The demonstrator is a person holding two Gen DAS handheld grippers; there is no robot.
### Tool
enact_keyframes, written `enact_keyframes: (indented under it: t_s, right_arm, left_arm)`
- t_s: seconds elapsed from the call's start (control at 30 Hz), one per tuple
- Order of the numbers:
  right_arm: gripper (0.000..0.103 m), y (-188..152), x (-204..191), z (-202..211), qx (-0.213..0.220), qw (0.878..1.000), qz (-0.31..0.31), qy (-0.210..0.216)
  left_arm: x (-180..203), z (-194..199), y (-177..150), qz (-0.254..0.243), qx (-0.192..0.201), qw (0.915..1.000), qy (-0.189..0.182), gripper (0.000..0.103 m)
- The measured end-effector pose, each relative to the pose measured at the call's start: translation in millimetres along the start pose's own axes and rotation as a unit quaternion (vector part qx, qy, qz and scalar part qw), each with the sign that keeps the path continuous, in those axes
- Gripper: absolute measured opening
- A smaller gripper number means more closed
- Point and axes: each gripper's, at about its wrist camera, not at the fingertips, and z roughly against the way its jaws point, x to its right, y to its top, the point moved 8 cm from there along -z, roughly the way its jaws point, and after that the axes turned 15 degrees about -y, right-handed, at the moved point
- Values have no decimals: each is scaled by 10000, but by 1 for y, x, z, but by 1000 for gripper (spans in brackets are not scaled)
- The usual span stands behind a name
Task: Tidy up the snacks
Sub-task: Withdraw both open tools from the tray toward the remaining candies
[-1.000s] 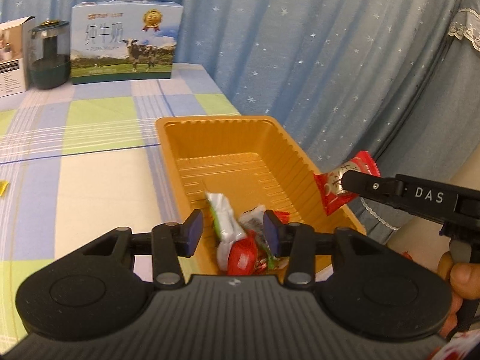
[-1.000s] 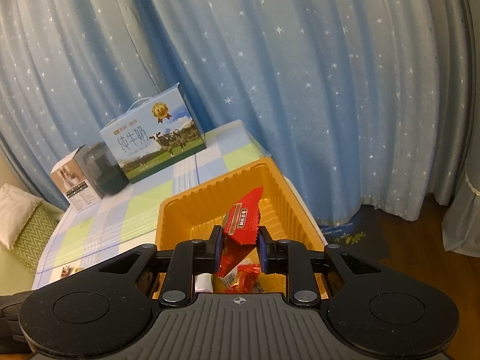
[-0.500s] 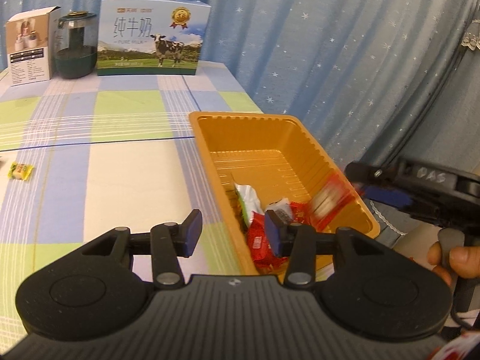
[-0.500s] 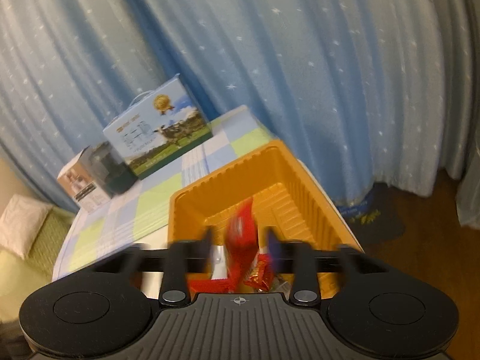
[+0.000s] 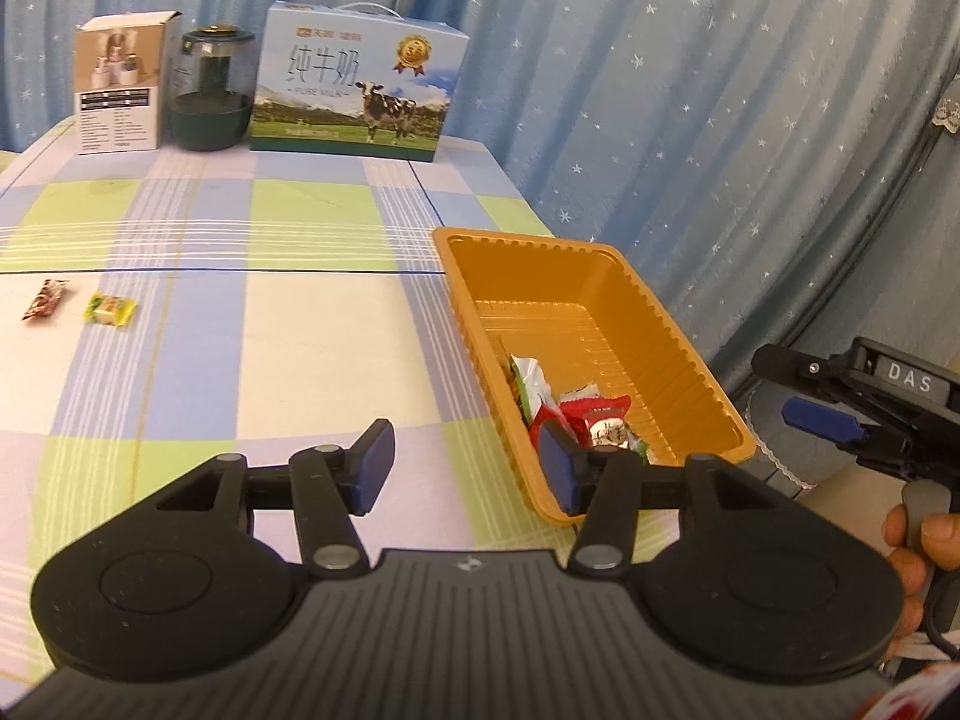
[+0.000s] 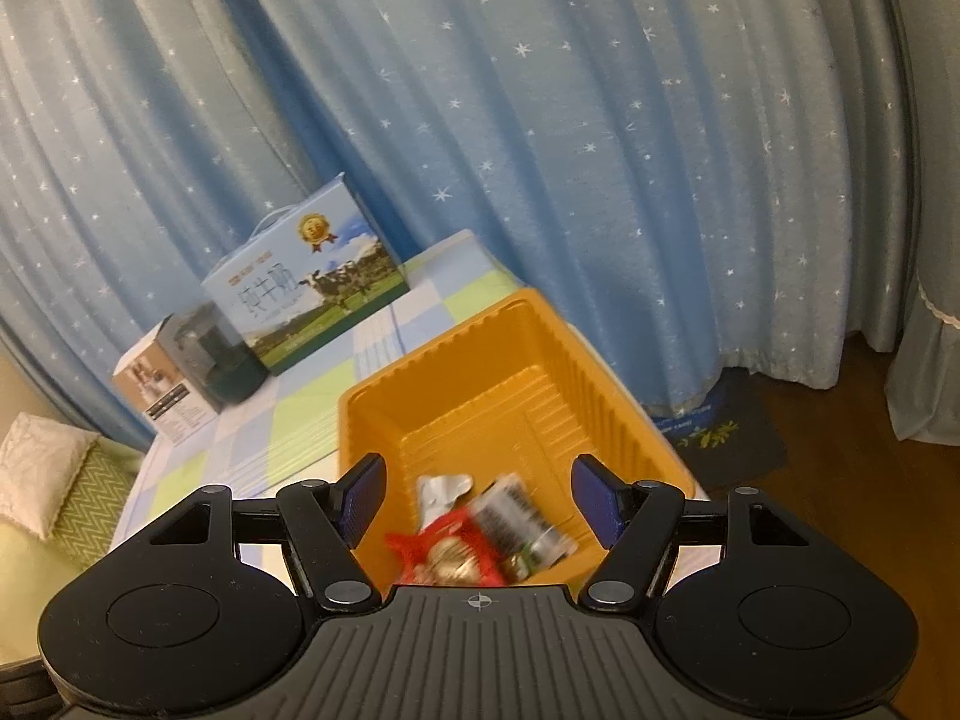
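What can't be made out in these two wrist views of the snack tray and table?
- Snacks in the orange tray: motion-blurred in the right wrist view; their print is unreadable and the count unclear.
- Same pile in the left wrist view: partly hidden behind the left gripper finger.
- Two loose candies on the table: too small to identify.
- Right gripper: cut off by the left view's edge.

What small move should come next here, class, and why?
Probably the left tool, open and holding nothing, should swing toward the yellow candy on the tablecloth. It and the red-brown candy beside it lie outside the orange tray, where the other snacks are piled.
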Motion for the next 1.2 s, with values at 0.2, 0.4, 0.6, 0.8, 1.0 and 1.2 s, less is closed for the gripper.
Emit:
enact_keyframes:
  t_s: [0.2, 0.4, 0.6, 0.8, 1.0, 1.2]
  right_arm:
    - [68, -14, -24, 27, 98, 9998, 117, 162]
    - [68, -35, -57, 37, -18, 9986, 311, 421]
    - [68, -61, -93, 37, -209, 9960, 594, 626]
    - [68, -81, -124, 39, -332, 9924, 872, 805]
    - [68, -96, -146, 39, -417, 9895, 1059, 894]
    - [68, -106, -159, 41, -492, 9874, 1187, 928]
  left_arm:
    - [-10, 34, -9, 14, 90, 9998, 178, 57]
    - [-38, 71, -17, 152, 206, 9984, 503, 58]
    - [-70, 108, -20, 304, 322, 9952, 874, 60]
    - [-92, 131, -25, 402, 383, 9928, 1057, 61]
    - [-106, 147, -31, 440, 411, 9912, 1179, 62]
    - [-114, 157, -32, 447, 455, 9897, 1279, 63]
